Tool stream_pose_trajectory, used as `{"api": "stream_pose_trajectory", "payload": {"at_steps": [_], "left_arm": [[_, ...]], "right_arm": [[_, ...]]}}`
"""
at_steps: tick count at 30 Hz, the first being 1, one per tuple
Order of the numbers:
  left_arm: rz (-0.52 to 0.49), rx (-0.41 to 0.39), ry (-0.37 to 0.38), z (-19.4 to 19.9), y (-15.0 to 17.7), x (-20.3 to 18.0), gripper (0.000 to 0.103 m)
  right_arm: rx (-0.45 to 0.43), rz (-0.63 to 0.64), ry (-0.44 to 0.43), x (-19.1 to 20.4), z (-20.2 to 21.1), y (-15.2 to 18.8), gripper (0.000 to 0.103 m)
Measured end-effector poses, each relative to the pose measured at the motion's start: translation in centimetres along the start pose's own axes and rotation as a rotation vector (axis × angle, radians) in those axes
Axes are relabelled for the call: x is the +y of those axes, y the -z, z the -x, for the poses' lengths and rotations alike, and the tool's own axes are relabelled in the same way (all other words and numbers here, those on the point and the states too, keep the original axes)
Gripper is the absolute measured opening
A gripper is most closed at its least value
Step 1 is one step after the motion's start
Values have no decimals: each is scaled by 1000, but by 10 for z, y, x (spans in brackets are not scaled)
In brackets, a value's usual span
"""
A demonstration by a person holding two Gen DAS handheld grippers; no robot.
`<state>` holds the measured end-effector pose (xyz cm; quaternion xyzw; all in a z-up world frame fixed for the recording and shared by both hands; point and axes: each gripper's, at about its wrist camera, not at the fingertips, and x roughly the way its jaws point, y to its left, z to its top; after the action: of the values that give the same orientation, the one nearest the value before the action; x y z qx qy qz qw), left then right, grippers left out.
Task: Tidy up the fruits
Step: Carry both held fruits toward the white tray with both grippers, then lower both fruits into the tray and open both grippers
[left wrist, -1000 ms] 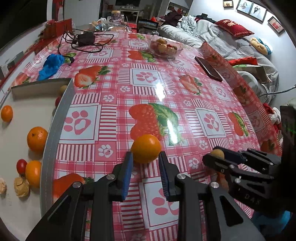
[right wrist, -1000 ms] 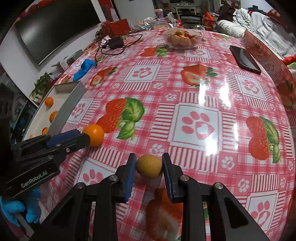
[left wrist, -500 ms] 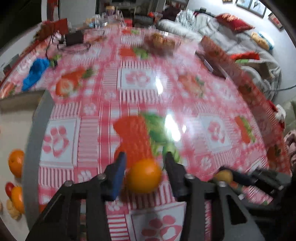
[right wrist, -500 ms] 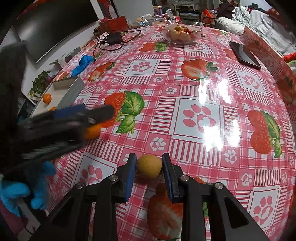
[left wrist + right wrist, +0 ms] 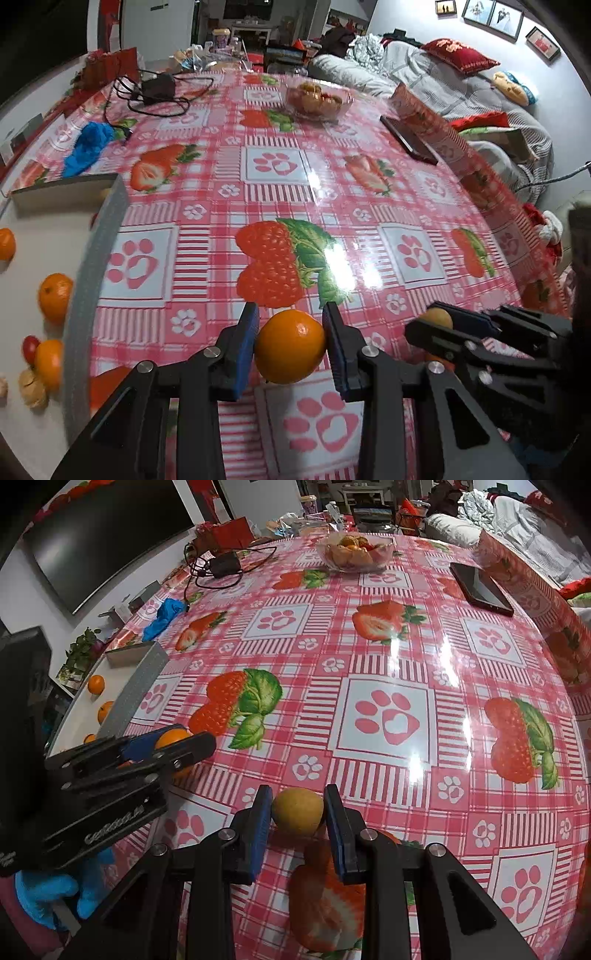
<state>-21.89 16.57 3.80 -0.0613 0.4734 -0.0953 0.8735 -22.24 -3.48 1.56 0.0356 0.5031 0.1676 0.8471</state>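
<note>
Left wrist view: the left gripper (image 5: 290, 345), its jaws just closing, pinches an orange (image 5: 290, 346) above the tablecloth (image 5: 273, 173), beside the tray (image 5: 94, 266) already holding several fruits. Right wrist view: the right gripper (image 5: 297, 812) clamps a yellow fruit (image 5: 297, 811); both apparently await sorting.

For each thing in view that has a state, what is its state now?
Left tongs: just closing, pads against the orange.
Right tongs: shut on the yellow fruit.
Glass bowl: holds fruit.
Tray: holds several fruits.
Phone: flat, screen dark.
Adapter: cable attached.
</note>
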Motion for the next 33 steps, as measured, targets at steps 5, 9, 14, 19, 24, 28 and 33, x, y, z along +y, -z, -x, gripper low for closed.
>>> {"api": "stream_pose_trajectory", "payload": {"at_steps": [5, 9, 14, 19, 24, 28, 33], "left_arm": [[34, -35, -12, 33, -3, 21, 39], [86, -57, -49, 60, -4, 52, 39], [156, -76, -135, 88, 2, 96, 39], [212, -69, -223, 99, 12, 136, 39], [264, -22, -287, 96, 26, 171, 39], [283, 22, -310, 88, 33, 185, 39], [294, 41, -315, 84, 36, 189, 47]], "right_arm": [[-22, 39, -21, 22, 9, -15, 30], [-39, 103, -56, 56, 13, -33, 30], [-43, 196, -110, 111, 8, -50, 30], [-22, 269, -177, 169, -6, -64, 30], [33, 334, -218, 220, -33, -68, 30], [83, 374, -214, 242, -54, -67, 30], [150, 415, -192, 256, -77, -66, 30]]}}
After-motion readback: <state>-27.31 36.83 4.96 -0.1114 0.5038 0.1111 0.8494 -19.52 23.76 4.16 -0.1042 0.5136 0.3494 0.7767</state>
